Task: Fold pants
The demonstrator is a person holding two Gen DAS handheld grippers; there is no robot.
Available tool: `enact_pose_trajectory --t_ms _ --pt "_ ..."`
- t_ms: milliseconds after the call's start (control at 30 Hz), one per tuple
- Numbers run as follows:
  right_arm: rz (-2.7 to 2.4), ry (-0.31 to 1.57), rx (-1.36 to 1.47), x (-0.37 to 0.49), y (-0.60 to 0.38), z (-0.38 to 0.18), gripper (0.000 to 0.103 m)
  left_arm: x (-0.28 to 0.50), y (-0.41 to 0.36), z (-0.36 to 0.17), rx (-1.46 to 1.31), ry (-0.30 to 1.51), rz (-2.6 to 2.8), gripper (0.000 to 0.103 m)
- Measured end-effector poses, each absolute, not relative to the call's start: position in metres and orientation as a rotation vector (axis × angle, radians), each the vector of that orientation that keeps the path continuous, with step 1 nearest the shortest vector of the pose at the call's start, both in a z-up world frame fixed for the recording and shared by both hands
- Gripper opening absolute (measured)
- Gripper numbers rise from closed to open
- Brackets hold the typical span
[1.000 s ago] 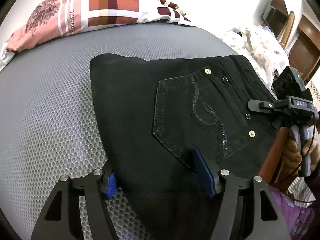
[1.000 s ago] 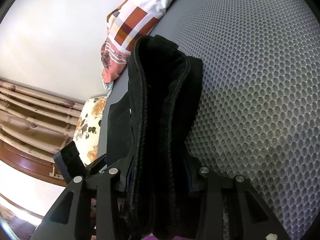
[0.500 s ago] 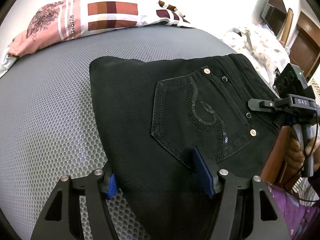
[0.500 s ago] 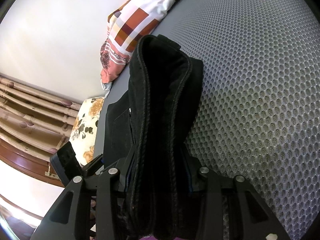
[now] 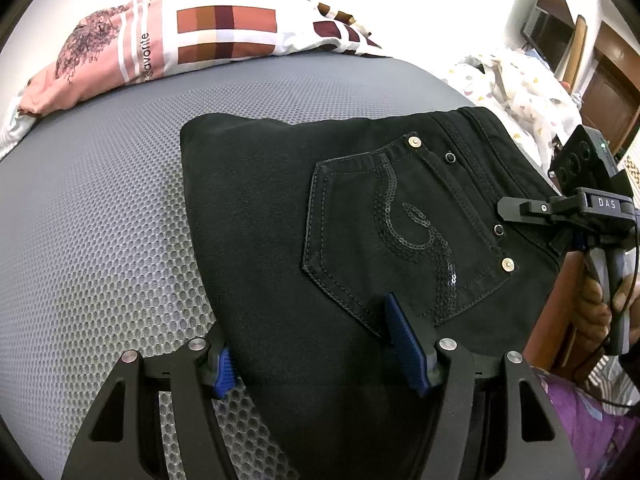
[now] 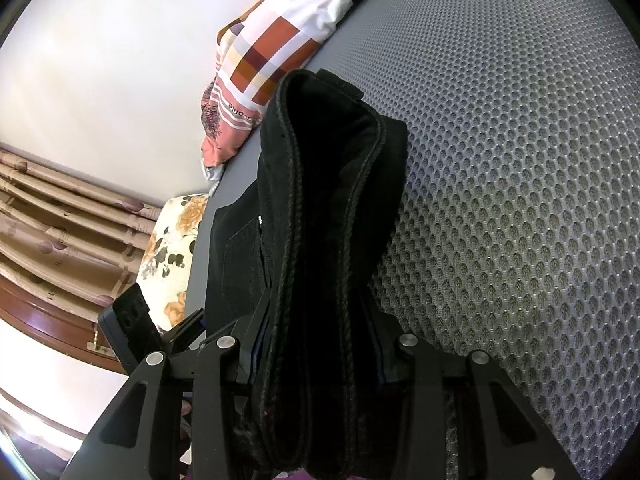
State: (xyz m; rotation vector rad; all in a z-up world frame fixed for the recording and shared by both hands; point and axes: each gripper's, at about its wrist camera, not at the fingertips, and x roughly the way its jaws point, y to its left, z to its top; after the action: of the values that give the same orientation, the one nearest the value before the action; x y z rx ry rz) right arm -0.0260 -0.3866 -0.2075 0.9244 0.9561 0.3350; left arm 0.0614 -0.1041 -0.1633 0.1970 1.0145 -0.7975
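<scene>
Black pants (image 5: 360,216) lie folded on the grey mesh mattress (image 5: 100,240), back pocket with a sequin swirl facing up. My left gripper (image 5: 316,360) stands with its blue pads wide apart over the near edge of the pants, one pad on the mattress side, one on the cloth. My right gripper (image 6: 316,360) is shut on the thick stacked waistband edge of the pants (image 6: 332,184). The right gripper also shows in the left wrist view (image 5: 508,206) at the pants' right edge.
A patchwork pillow (image 5: 192,36) lies at the far edge of the mattress. A white printed cloth (image 5: 516,84) lies at the right. A floral cushion (image 6: 172,248), curtain and wooden furniture show beyond the mattress in the right wrist view.
The pants have shifted slightly toward the pillow, and the right gripper has moved with them. Both grips are the same.
</scene>
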Motion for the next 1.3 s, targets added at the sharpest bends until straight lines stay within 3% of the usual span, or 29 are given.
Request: enact_pose_trajectory --t_ms 1300 --pt "0.304 0.932 0.885 -0.032 -0.376 -0.206 0.035 0.061 -0.104 -0.163 0.201 0.991 -0.799 0.068"
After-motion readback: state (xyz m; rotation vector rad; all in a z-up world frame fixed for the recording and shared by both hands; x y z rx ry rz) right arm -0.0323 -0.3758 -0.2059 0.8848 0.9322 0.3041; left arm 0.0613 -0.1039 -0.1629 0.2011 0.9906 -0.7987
